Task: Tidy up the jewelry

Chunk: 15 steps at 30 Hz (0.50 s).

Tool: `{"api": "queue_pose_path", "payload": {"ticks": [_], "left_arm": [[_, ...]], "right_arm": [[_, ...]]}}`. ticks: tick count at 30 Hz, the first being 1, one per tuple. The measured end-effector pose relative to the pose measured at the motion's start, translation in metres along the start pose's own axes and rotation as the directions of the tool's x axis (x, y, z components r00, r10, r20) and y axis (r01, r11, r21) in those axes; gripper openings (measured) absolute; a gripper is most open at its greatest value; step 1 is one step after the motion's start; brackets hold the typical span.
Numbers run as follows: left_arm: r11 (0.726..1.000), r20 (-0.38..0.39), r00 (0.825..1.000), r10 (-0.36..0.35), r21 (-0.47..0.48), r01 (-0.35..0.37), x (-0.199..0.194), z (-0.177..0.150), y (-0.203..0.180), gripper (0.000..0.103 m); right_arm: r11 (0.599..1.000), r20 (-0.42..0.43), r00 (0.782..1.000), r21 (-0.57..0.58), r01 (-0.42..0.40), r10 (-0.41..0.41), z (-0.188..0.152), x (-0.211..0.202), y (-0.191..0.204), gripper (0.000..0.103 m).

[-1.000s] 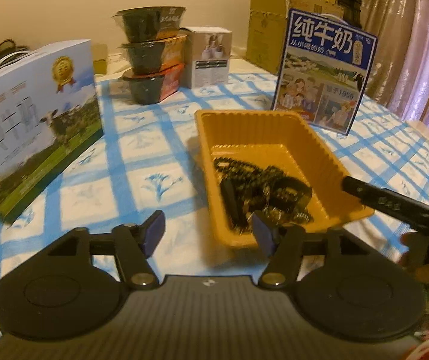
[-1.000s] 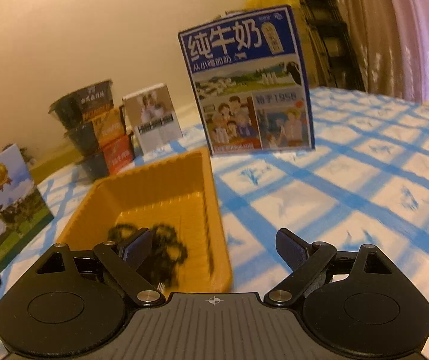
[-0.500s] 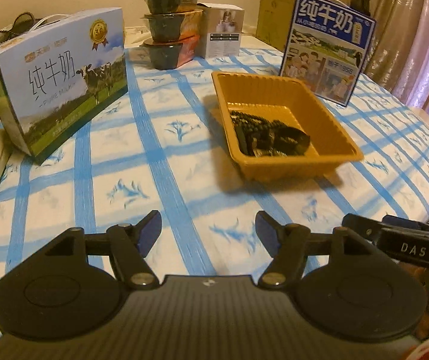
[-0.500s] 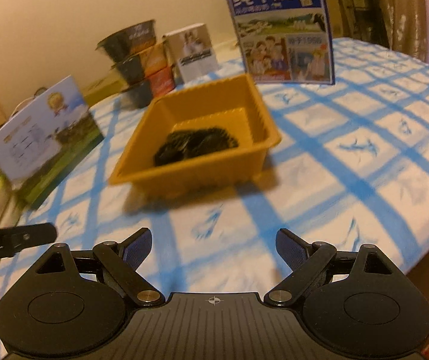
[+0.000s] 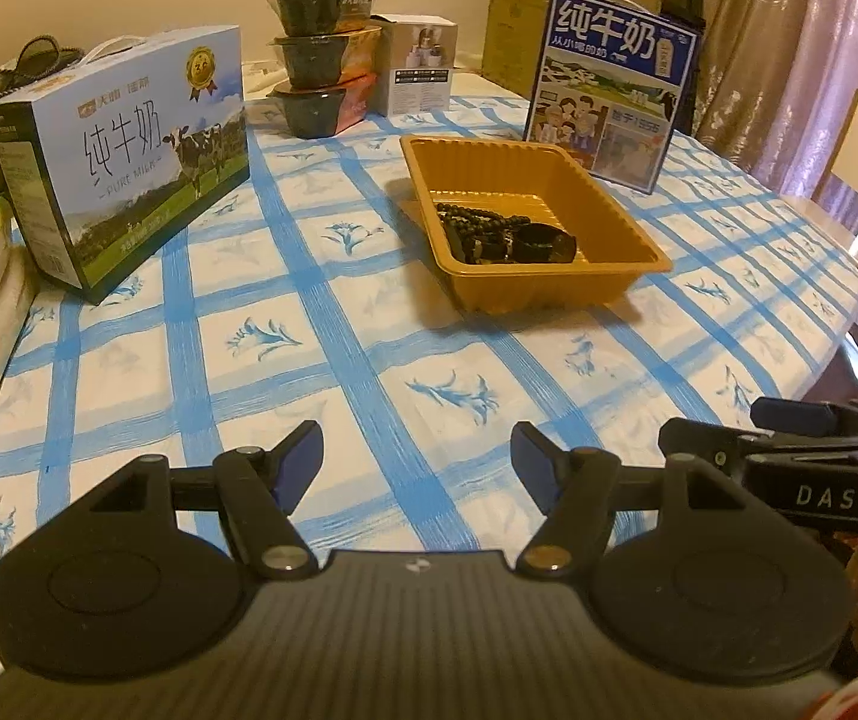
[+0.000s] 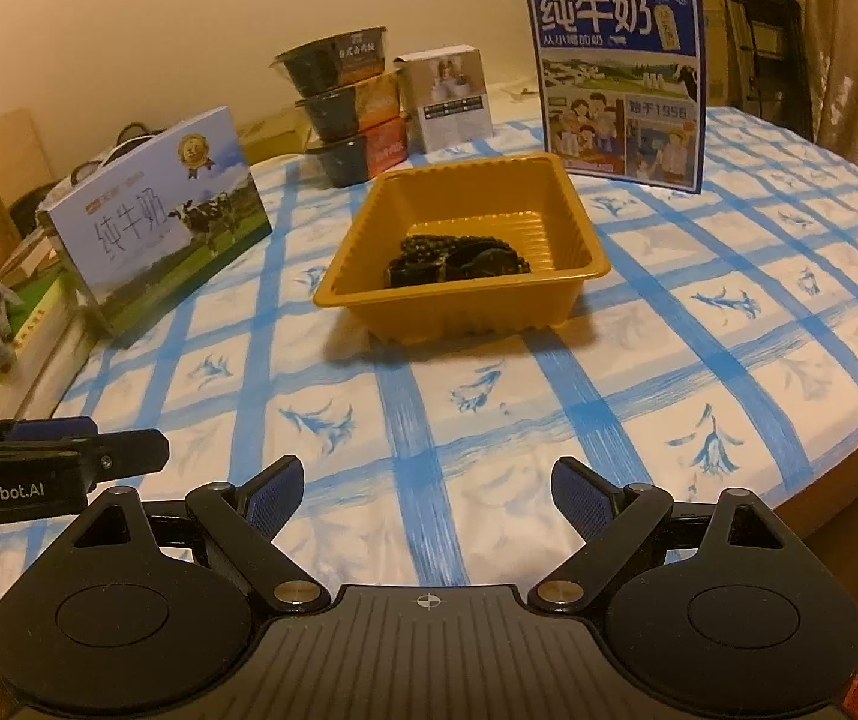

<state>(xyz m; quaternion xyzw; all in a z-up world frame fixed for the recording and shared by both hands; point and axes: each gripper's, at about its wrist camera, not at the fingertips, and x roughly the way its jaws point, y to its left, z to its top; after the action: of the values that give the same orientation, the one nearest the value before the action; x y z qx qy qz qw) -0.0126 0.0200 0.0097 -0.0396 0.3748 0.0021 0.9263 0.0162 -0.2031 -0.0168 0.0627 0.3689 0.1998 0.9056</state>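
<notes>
Both sets of jaws are held wide and empty, left gripper (image 5: 414,459) and right gripper (image 6: 427,495) above the near tabletop (image 6: 489,420). The dark jewelry (image 6: 459,258) is heaped in the yellow tray (image 6: 459,306) farther off. Probably little is left; any re-approach is best made from above, clear of the tray rim.

Both views are lit warm and dim, with a yellow-orange cast. A soft shadow is thrown toward the camera by the tray (image 6: 465,294). Straight lines are bent at fisheye edges, corners are vignetted black. Focus is acceptable; slight softness is seen throughout.
</notes>
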Motion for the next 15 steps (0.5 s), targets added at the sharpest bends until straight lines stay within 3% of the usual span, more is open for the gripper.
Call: {"api": "queue_pose_path", "payload": {"ticks": [15], "left_arm": [[1.000,0.001,1.000,-0.002,0.025,0.002,-0.0092,-0.0070,-0.0038,0.067]], "right_arm": [[1.000,0.004,1.000,-0.004,-0.001,0.001,-0.0033,-0.0089,0.0028,0.089]]}}
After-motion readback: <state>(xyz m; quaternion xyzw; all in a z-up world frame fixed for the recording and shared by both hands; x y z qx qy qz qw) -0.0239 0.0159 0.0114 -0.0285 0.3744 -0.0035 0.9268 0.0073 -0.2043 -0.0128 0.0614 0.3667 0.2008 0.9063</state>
